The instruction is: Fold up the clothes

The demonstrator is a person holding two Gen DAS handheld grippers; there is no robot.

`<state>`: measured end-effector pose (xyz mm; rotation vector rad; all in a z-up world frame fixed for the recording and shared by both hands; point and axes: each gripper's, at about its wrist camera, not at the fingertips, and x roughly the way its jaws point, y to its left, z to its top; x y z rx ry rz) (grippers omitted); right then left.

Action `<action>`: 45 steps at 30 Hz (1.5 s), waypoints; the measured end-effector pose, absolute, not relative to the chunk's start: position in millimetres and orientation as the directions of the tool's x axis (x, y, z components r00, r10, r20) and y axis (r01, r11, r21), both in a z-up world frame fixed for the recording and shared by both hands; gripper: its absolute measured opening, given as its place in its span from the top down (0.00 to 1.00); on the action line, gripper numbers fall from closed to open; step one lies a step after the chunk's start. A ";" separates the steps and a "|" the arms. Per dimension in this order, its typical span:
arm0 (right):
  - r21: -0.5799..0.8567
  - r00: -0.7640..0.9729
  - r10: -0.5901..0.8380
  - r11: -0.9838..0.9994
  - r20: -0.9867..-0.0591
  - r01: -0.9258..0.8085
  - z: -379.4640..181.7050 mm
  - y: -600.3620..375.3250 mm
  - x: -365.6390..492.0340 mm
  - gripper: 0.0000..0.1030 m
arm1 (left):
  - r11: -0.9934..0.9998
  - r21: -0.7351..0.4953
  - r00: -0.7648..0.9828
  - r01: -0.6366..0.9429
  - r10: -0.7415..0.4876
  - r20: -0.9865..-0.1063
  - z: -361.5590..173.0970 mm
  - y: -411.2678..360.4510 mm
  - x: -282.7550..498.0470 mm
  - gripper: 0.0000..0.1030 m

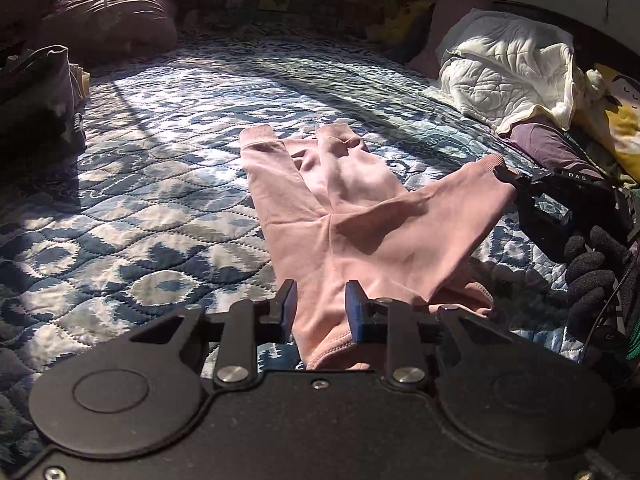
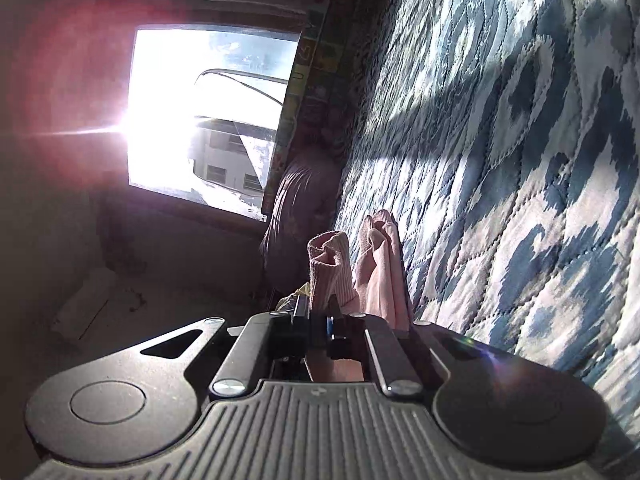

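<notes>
On the blue quilted bed (image 1: 160, 184) lie the pink trousers (image 1: 340, 220). The left gripper (image 1: 320, 308) hovers, fingers spread, over the waistband. The right gripper (image 2: 320, 312), rolled sideways, pinches 1 ribbed cuff (image 2: 330, 268); only the left view shows its gloved hand (image 1: 592, 272).

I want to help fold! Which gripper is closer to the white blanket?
Right. The right gripper pinches the pink sleeve's cuff just below the white blanket; the left gripper is open back at the pink top's hem.
</notes>
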<state>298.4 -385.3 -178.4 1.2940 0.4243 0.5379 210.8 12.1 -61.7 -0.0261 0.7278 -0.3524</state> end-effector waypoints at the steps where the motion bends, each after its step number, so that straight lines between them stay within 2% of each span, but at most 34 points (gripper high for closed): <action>1: 0.973 0.798 0.602 0.173 0.018 -0.152 -176.9 -384.8 298.9 0.91 | 0.939 -0.143 0.684 0.314 -0.328 -0.652 -64.6 9.4 214.5 0.79; 8: 0.968 0.813 0.582 0.189 0.027 -0.167 -172.6 -393.8 297.3 0.91 | 0.888 -0.065 0.557 0.455 -0.341 -0.757 -106.6 -29.6 220.4 0.79; 11: 0.977 0.820 0.571 0.155 0.033 -0.147 -180.6 -401.9 296.5 0.91 | 0.908 -0.124 0.601 0.400 -0.363 -0.712 -86.9 -11.5 217.2 0.79; 13: 0.978 0.816 0.576 0.147 0.039 -0.150 -183.2 -402.5 295.0 0.91 | 0.937 -0.106 0.653 0.333 -0.310 -0.691 -78.1 7.0 209.9 0.79; 16: 0.975 0.811 0.583 0.146 0.052 -0.167 -181.4 -398.3 295.3 0.91 | 0.961 -0.143 0.674 0.238 -0.269 -0.688 -73.5 32.3 211.2 0.79; 19: 0.975 0.805 0.590 0.131 0.071 -0.181 -180.7 -394.8 296.5 0.91 | 0.962 -0.144 0.661 0.231 -0.264 -0.702 -77.9 34.0 208.1 0.79; 23: 0.954 0.764 0.625 0.100 0.161 -0.283 -168.3 -389.2 293.8 0.91 | 0.945 -0.129 0.646 0.300 -0.301 -0.701 -85.6 14.4 203.9 0.73; 26: 0.921 0.724 0.648 0.088 0.237 -0.380 -153.5 -386.3 289.0 0.91 | 0.937 -0.107 0.638 0.333 -0.308 -0.706 -91.8 0.3 204.6 0.73; 28: 0.919 0.726 0.641 0.080 0.249 -0.387 -152.1 -392.0 286.9 0.92 | 0.936 -0.075 0.627 0.344 -0.288 -0.724 -97.2 -6.6 206.8 0.73; 34: 0.968 0.801 0.574 0.058 0.168 -0.245 -174.9 -419.0 282.6 0.92 | 0.934 -0.066 0.606 0.352 -0.281 -0.744 -104.2 -4.7 208.6 0.73; 36: 0.977 0.817 0.570 0.107 0.091 -0.183 -178.2 -421.2 281.0 0.92 | 0.933 -0.069 0.600 0.354 -0.283 -0.748 -104.6 -2.9 209.1 0.73; 38: 0.979 0.833 0.553 0.189 -0.037 -0.082 -184.5 -420.2 280.2 0.92 | 0.929 -0.075 0.587 0.362 -0.290 -0.756 -102.8 -1.5 209.5 0.73; 40: 0.975 0.836 0.534 0.223 -0.125 0.003 -194.4 -420.4 280.1 0.91 | 0.925 -0.068 0.592 0.375 -0.295 -0.750 -93.6 3.3 208.0 0.73; 45: 0.952 0.843 0.494 0.300 -0.213 0.065 -201.1 -412.1 276.3 0.92 | 0.945 -0.100 0.677 0.312 -0.295 -0.675 -67.1 16.9 223.0 0.73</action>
